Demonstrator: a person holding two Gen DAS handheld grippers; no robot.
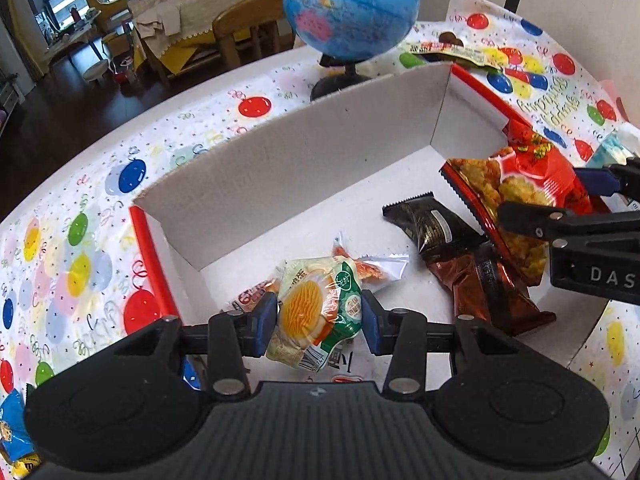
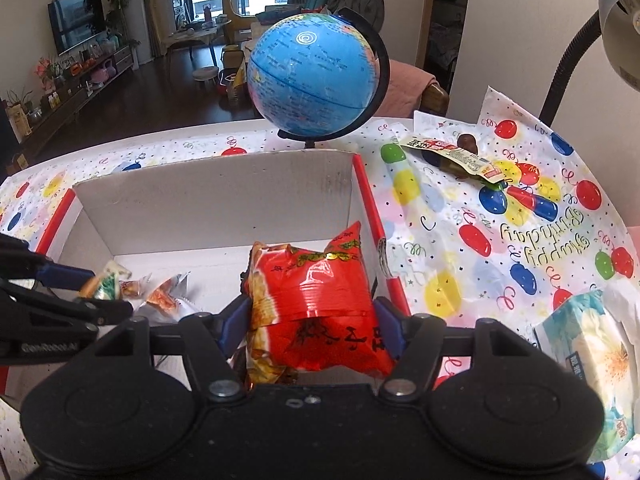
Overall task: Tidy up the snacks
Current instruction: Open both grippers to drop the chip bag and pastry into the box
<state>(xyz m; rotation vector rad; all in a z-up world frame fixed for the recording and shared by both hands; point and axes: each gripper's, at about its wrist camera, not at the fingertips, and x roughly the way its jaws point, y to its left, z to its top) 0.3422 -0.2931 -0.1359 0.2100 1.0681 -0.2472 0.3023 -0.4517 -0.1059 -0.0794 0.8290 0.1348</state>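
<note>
A white cardboard box with red edges lies open on the balloon-print tablecloth. My left gripper is shut on a green-and-white egg snack packet just above the box floor. My right gripper is shut on a puffy red snack bag, held inside the box by its right wall. In the left wrist view the right gripper and the red bag show at the right. A black packet, a brown packet and small orange packets lie in the box.
A blue globe stands behind the box. A loose snack packet lies on the cloth to the globe's right. A tissue pack sits at the near right, under a black lamp neck. A blue packet lies at the near left.
</note>
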